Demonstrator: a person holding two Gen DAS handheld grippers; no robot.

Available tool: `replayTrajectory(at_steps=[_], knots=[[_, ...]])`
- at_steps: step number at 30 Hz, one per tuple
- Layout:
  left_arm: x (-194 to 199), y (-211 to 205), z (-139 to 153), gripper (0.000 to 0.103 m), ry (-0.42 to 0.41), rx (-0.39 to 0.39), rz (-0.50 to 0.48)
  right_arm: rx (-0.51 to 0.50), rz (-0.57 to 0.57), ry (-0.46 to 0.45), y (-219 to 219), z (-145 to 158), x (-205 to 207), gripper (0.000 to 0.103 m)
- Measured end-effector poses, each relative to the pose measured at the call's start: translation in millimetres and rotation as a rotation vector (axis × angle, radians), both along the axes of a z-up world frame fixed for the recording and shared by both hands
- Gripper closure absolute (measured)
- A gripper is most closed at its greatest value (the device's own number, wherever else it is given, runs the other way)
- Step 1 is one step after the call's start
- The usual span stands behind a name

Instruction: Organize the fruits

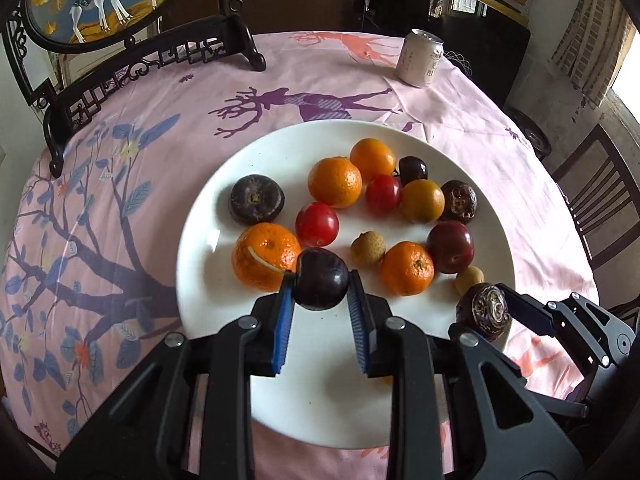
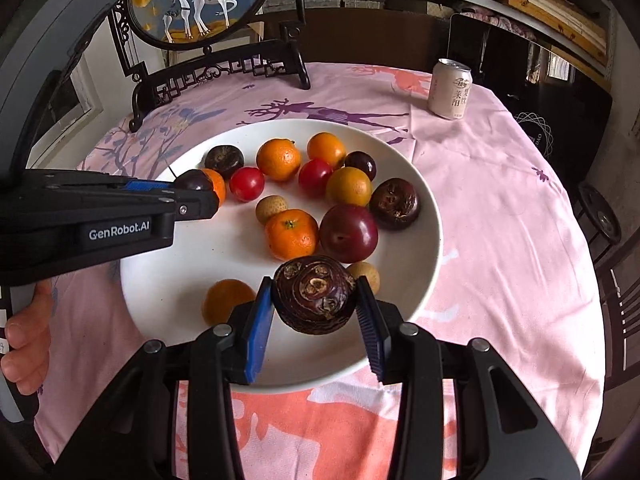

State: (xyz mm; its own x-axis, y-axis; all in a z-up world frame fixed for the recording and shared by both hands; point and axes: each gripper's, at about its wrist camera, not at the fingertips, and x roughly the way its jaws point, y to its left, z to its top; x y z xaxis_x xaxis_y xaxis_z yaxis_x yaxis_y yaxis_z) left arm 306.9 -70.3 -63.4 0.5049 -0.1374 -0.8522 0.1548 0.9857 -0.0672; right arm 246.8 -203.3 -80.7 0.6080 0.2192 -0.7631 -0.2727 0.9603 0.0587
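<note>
left gripper (image 1: 321,286): nearest the lens, blue pads clamped on a dark plum (image 1: 321,280), held over the near-left part of the plate
right gripper (image 2: 316,300): pads pinching a water chestnut (image 2: 315,299), brown scarred face toward camera, over the near rim of the plate
plate (image 1: 224,184): white, round, one, on the worktop (image 1: 160,128) with pink deer-print cloth
oranges: 6 on the plate; biggest one (image 1: 266,256) just behind the left gripper, one (image 2: 226,300) near the right gripper
red tomato-like fruits: 2, mid-plate, e.g. (image 1: 317,224)
plums on plate: 1 large red (image 2: 349,233), 1 small dark (image 1: 413,169) at back
water chestnuts on plate: 2, one left (image 1: 256,199), one right (image 1: 459,201)
longans: 2, pale tan, one (image 1: 368,248) central, other by the right rim
pose: both grippers come in from the near side, left one seen side-on in right view
can (image 2: 450,89): 1, upright, far right, well apart from the plate
framed deer screen (image 2: 196,0): 1, far left edge
</note>
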Motion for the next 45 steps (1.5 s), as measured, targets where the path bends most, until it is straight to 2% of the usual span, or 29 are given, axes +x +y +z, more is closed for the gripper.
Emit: replayTrajectory(at_steps=[2, 3, 4, 5, 6, 8, 10, 11, 12, 14, 18, 23, 29, 45], knots=[[3.2, -0.2, -1.0, 0.075, 0.004, 0.003, 0.001, 0.002, 0.003, 0.000, 1.2, -0.5, 2.4, 0.060], [4.6, 0.3, -0.7, 0.063, 0.005, 0.004, 0.004, 0.000, 0.001, -0.006, 2.0, 0.2, 3.1, 0.044], [4.6, 1.1, 0.9, 0.051, 0.002, 0.006, 0.003, -0.010, -0.008, -0.022, 2.2, 2.3, 2.4, 0.039], [2.6, 2.7, 4.8, 0.031, -0.016, 0.010, 0.006, -0.020, -0.018, -0.045, 2.8, 6.0, -0.9, 0.038], [-1.8, 5.1, 9.7, 0.027, -0.040, 0.019, 0.010, -0.028, -0.022, -0.060, 2.4, 10.4, -3.9, 0.038], [-13.3, 10.2, 19.8, 0.026, -0.070, 0.035, 0.006, -0.028, -0.030, -0.074, -1.6, 20.8, -15.6, 0.037], [-35.8, 19.0, 29.9, 0.018, -0.104, 0.045, 0.019, -0.002, -0.044, -0.093, -8.2, 31.3, -37.1, 0.026], [-50.2, 23.2, 34.5, 0.012, -0.132, 0.058, 0.029, 0.007, -0.056, -0.106, -10.9, 35.8, -51.5, 0.010], [-67.1, 27.6, 37.3, 0.009, -0.159, 0.072, 0.039, 0.010, -0.073, -0.125, -13.1, 38.8, -67.3, 0.001], [-103.8, 36.8, 38.1, 0.006, -0.204, 0.095, 0.070, 0.022, -0.106, -0.167, -16.1, 40.7, -101.1, 0.001], [-167.1, 52.7, 26.3, 0.004, -0.232, 0.122, 0.144, 0.030, -0.162, -0.138, -14.3, 27.8, -142.5, 0.001], [-205.1, 60.0, 22.2, 0.004, -0.233, 0.150, 0.150, 0.007, -0.157, -0.117, -1.2, 25.8, -161.5, 0.001], [-226.0, 65.7, 32.9, 0.004, -0.267, 0.119, 0.148, -0.002, -0.165, -0.133, 6.5, 33.8, -173.1, 0.001], [-229.8, 68.9, 36.3, 0.004, -0.272, 0.107, 0.156, -0.011, -0.151, -0.134, 15.0, 38.0, -179.4, 0.001]])
